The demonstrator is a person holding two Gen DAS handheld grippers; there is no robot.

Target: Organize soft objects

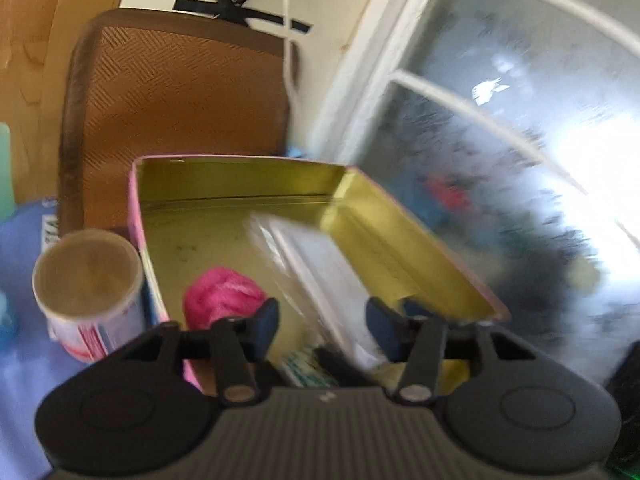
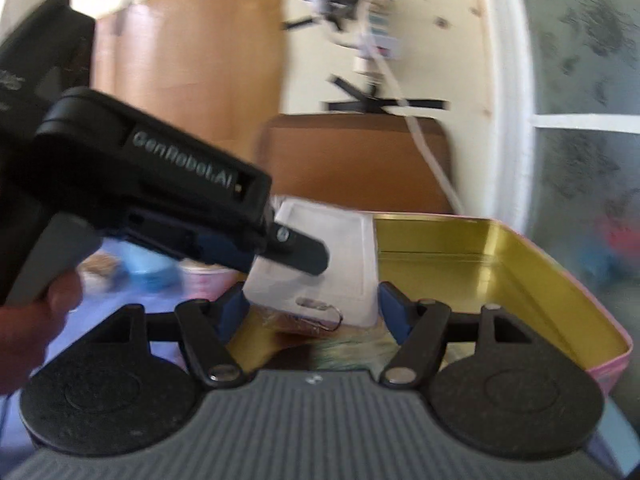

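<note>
A pink tin box with a gold inside (image 1: 240,216) stands open below my left gripper (image 1: 322,326); it also shows in the right wrist view (image 2: 500,264). A pink fluffy ball (image 1: 222,298) lies in it at the left. A white flat badge holder (image 1: 320,272) tilts over the box. In the right wrist view my left gripper (image 2: 304,254) looks shut on this white holder (image 2: 340,272), though in its own view the jaws stand apart. My right gripper (image 2: 310,310) is open just below the holder, over the box's near edge.
A white cup with pink print (image 1: 90,292) stands left of the box on a purple cloth (image 1: 20,320). A brown woven mat (image 1: 176,96) leans on the wall behind. A frosted window (image 1: 500,140) is at the right. A white cable (image 1: 286,20) hangs down the wall.
</note>
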